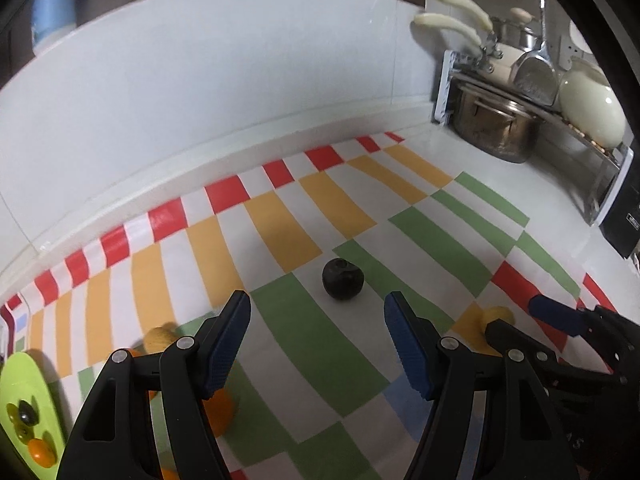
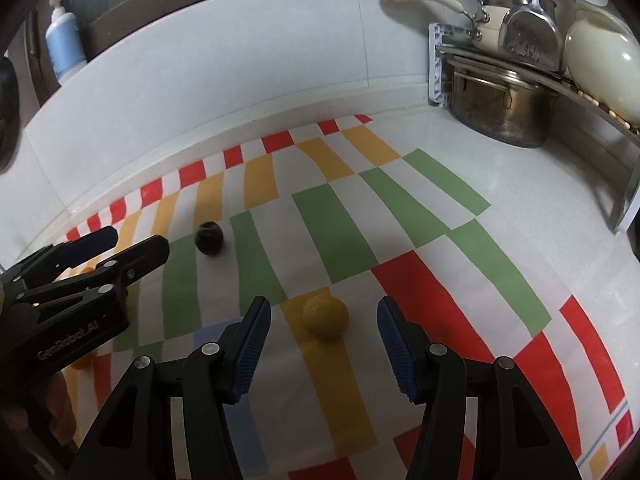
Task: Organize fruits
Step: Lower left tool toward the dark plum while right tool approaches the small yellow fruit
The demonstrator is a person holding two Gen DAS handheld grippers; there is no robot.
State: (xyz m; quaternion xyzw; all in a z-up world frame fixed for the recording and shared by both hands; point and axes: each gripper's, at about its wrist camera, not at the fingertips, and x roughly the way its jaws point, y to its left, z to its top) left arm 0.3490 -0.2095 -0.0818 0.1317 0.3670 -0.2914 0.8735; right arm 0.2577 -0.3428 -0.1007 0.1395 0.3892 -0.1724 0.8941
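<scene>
Both grippers sit lowest in their own views with nothing between the blue pads. The left gripper (image 1: pixel 318 344) has its jaws spread wide and lined up on a dark plum (image 1: pixel 343 279) that rests alone on a green stripe of the checked mat (image 1: pixel 432 240), just ahead of the fingertips; that framing suggests the plum is its intended pick. The right gripper (image 2: pixel 324 344) is likewise wide open, with a yellow fruit (image 2: pixel 325 318) sitting on an orange stripe between and just beyond its fingertips, near enough that closing in looks like the next step.

At the left edge of the left wrist view a green plate (image 1: pixel 20 384) already carries a few small fruits, probably the collecting place, though most of it is cut off by the frame. An orange fruit (image 1: pixel 218 410) and a tan one (image 1: pixel 158 338) lie beside that plate, largely hidden behind the left finger, so their exact kind is hard to tell. On the surface (image 2: pixel 520 208) to the far right, a steel pot (image 2: pixel 502 110) stands under a dish rack (image 2: pixel 592 92) stacked with cream cookware, well apart from the fruit. Motion blur softens the plum in the right wrist view.
</scene>
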